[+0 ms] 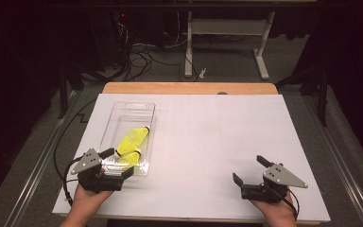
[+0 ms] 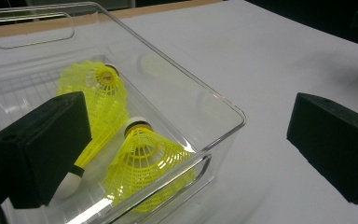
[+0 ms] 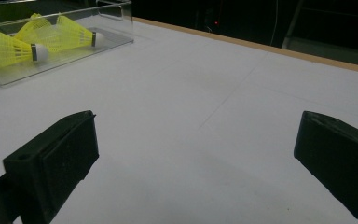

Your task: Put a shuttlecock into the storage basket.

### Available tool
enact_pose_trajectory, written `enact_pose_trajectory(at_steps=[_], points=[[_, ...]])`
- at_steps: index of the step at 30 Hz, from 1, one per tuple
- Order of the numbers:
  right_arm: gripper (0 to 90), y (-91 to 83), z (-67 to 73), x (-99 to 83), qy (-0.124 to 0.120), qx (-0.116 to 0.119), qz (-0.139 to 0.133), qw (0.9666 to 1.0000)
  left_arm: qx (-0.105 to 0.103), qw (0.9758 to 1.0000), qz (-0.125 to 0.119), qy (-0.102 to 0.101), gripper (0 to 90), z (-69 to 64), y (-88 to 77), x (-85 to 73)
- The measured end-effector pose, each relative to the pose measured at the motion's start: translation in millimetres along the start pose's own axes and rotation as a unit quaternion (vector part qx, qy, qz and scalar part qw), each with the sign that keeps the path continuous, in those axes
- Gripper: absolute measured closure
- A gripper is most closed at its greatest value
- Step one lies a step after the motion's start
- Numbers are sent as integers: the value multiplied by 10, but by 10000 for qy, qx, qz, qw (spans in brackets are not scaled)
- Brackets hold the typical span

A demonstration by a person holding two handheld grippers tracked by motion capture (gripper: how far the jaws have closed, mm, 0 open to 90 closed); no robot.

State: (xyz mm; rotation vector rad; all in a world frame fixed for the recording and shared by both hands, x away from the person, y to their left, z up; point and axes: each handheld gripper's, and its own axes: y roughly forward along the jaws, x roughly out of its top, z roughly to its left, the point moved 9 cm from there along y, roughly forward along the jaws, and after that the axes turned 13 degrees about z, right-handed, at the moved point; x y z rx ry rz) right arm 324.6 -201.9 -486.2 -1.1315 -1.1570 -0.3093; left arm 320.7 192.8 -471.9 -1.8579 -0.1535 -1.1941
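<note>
A clear plastic tray (image 1: 115, 124) lies on the white worktop (image 1: 227, 137) toward its left edge, its long side running from the near-left part toward the far edge. Two yellow shuttlecocks lie inside it, in the half nearest the person: the farther shuttlecock (image 1: 133, 136) rests on its side with its cork tip pointing toward the far edge, and the nearer shuttlecock (image 1: 130, 158) lies just beside it, close to the tray's near end wall; in the left gripper view the two skirts touch. The left gripper (image 1: 116, 163), held in the person's left hand (image 1: 87, 198), sits at the tray's near end with its jaws spread wide and nothing between them; in its own view one jaw hangs over the inside of the tray beside the farther shuttlecock (image 2: 95, 100) while the other stands outside over bare worktop, so the jaws straddle the tray's near corner (image 2: 233, 116) and the nearer shuttlecock (image 2: 144, 165). Whether either jaw touches the plastic cannot be told. The right gripper (image 1: 249, 170), held in the right hand (image 1: 278, 213), rests near the worktop's near-right corner, well apart from the tray, jaws likewise wide apart and gripping nothing.
</note>
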Motion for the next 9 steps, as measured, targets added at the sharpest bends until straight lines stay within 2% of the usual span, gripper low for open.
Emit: enact_pose_trajectory(at_steps=[5,9], points=[[3,-17,-6,11,20,7,-39,10000,-6,9999,26,-110,2,53,-2,-27],[3,-37,-7,22,21,3,-71,10000,-12,10000,-12,-93,2,47,-15,-24]])
